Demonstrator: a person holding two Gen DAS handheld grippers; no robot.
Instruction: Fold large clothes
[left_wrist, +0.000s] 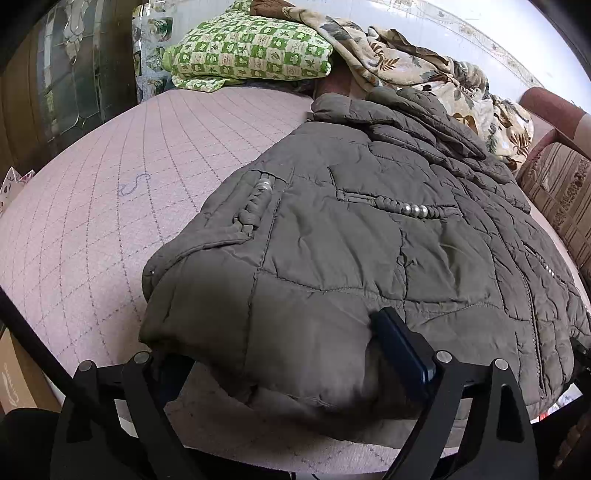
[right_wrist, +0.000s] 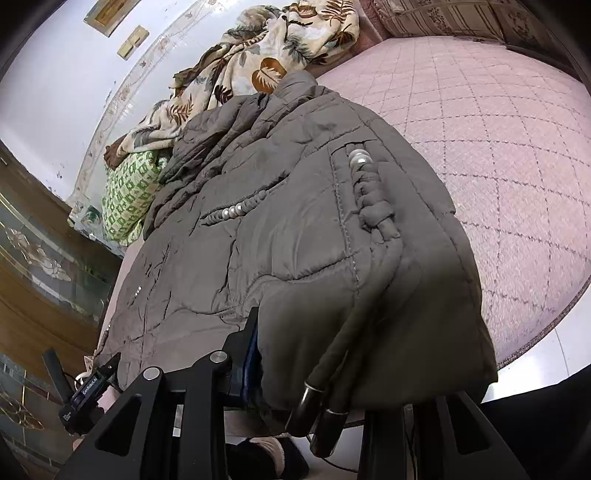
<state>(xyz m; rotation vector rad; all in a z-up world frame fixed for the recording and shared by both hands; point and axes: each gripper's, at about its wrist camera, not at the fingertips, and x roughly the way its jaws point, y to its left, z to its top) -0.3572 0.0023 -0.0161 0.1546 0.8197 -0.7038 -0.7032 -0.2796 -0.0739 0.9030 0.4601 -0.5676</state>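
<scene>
A grey-brown quilted puffer jacket (left_wrist: 369, 240) lies spread on a pink quilted bed cover (left_wrist: 110, 177), its hem toward both cameras and its collar toward the far side. Braided cord trim with pearl-like beads (left_wrist: 415, 210) runs along its pockets.

The left gripper (left_wrist: 288, 365) stands wide, one dark blue pad (left_wrist: 402, 343) pressing against the puffy hem; the other finger is hidden under the fabric, and the hem bulges between them without a clear pinch.

The right gripper (right_wrist: 332, 354) is narrower, with the jacket's hem corner bunched between its fingers. One blue-padded finger (right_wrist: 251, 350) touches the cloth; the other is covered, so a firm grasp cannot be confirmed. Drawcords with metal tips (right_wrist: 314, 398) dangle over the gripper.

Beyond the jacket lie a green checked pillow (left_wrist: 251, 51) and a leaf-print blanket (left_wrist: 424, 70).
</scene>
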